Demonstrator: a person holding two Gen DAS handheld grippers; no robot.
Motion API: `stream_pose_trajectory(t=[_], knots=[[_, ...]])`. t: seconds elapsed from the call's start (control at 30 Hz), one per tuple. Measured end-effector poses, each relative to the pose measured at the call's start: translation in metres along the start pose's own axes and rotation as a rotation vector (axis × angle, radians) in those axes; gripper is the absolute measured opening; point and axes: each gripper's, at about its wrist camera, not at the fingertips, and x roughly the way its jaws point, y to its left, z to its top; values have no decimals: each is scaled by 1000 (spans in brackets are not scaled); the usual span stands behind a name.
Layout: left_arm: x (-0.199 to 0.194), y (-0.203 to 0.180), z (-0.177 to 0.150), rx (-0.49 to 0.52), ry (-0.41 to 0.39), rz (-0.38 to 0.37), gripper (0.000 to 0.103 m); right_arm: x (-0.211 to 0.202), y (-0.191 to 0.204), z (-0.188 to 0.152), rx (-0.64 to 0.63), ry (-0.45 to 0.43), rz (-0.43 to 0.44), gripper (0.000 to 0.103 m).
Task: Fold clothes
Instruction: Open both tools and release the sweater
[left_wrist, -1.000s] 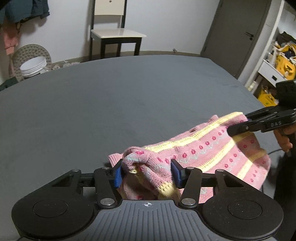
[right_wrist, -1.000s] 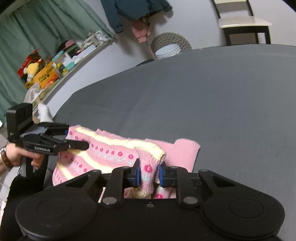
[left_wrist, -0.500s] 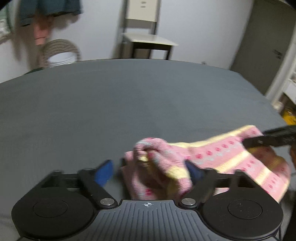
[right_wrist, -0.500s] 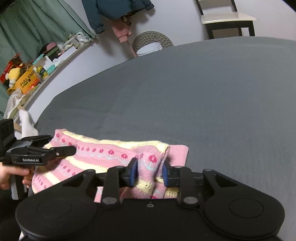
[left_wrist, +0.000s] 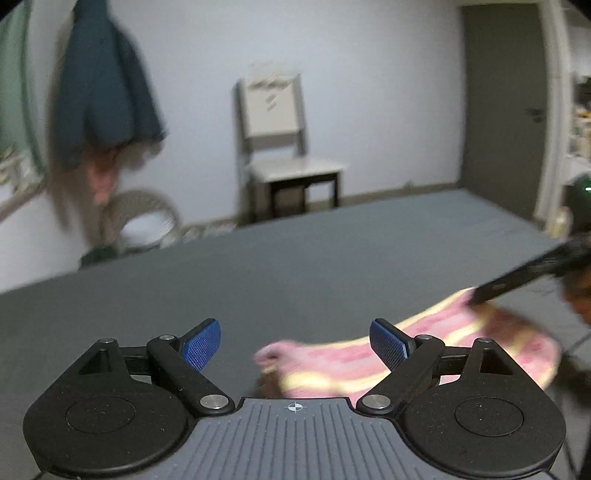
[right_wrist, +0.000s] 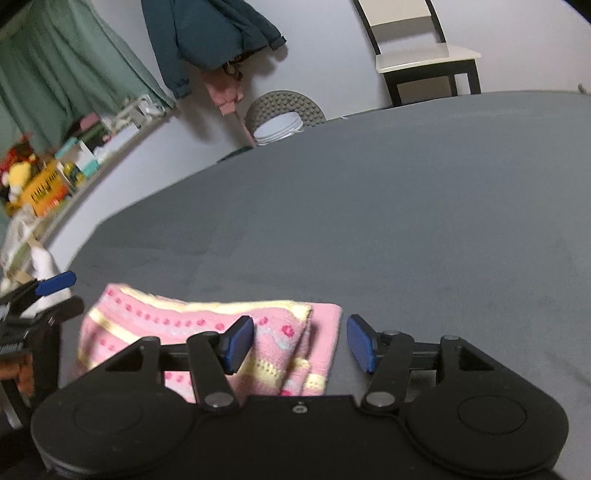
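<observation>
The pink sweater (right_wrist: 207, 332) lies folded flat on the near edge of the grey table (right_wrist: 369, 221), yellow stripes showing. Right gripper (right_wrist: 301, 343) sits over its right end with blue pads spread wide, nothing pinched. Left gripper (left_wrist: 295, 345) is spread wide too, sweater lying loose past it. Chair (left_wrist: 280, 147) at the far wall.

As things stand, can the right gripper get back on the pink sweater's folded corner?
Probably yes. The right gripper is open, its fingers astride the folded corner of the pink knit sweater lying on the grey table. Nothing lies between; the left gripper sits off at the far end.
</observation>
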Motion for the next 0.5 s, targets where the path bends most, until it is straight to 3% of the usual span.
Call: stream_pose_trajectory(t=[0.17, 0.3, 0.5], knots=[[4, -25, -5, 57, 19, -155, 89, 13, -12, -1, 59, 56, 46, 30], [27, -32, -15, 52, 101, -112, 89, 17, -16, -1, 61, 65, 41, 25], [51, -5, -36, -147, 208, -112, 89, 21, -13, 0, 42, 76, 20, 24]])
